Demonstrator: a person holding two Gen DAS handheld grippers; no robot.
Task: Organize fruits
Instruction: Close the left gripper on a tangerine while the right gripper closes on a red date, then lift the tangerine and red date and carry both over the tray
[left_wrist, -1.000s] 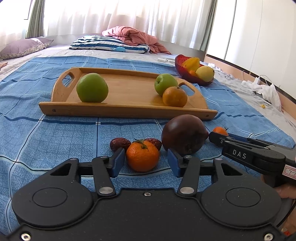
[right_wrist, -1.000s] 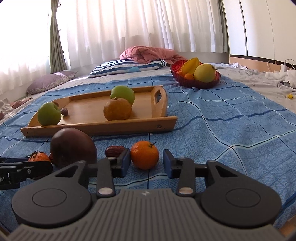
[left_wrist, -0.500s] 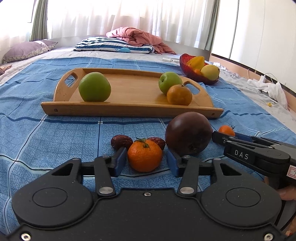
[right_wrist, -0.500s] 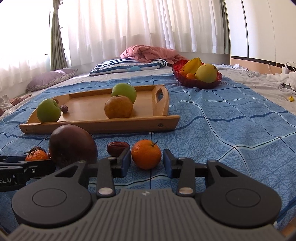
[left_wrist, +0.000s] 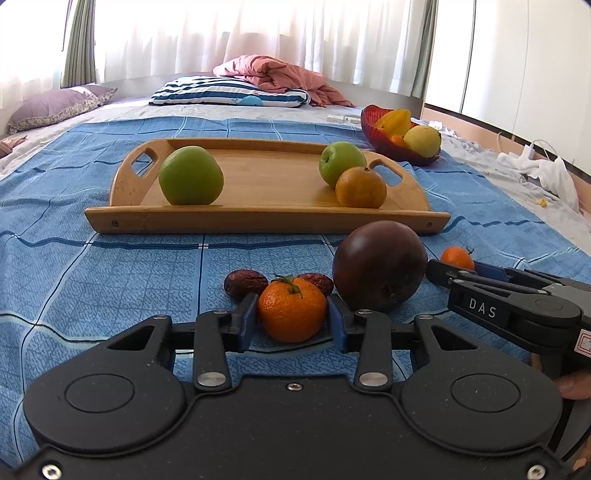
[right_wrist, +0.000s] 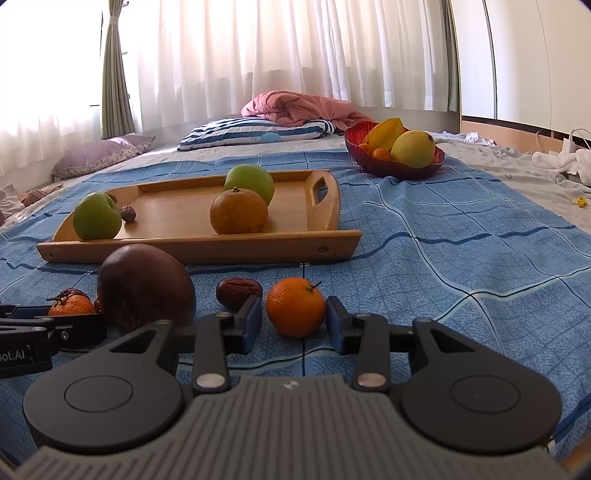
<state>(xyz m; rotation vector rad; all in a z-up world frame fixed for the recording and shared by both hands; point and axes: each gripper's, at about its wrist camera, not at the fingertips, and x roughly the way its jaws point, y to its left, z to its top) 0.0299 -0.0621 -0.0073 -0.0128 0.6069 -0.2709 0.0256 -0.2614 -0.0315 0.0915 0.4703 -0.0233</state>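
On the blue bedspread, a small mandarin (left_wrist: 291, 314) sits between the fingers of my left gripper (left_wrist: 291, 323). The jaws are closing, and both blue pads touch its sides. A second mandarin (right_wrist: 295, 306) lies between the fingers of my right gripper (right_wrist: 294, 326), with a thin gap showing at the left pad. A big dark purple fruit (left_wrist: 380, 266) stands between the two mandarins. Brown dates (left_wrist: 245, 282) lie just behind the left mandarin, and another date (right_wrist: 238, 291) is by the right gripper's left finger. The wooden tray (left_wrist: 258, 218) beyond holds two green apples, an orange and a date.
A red bowl (left_wrist: 391, 147) with yellow fruit stands behind the tray to the right. Pillows and a pink blanket lie at the far end of the bed. White clothes and cables lie along the right side. A person's fingers (left_wrist: 574, 384) hold the right gripper.
The left gripper's fingers have drawn in from well apart until they touch the mandarin. The right gripper's fingers have narrowed only slightly. No fruit has moved.
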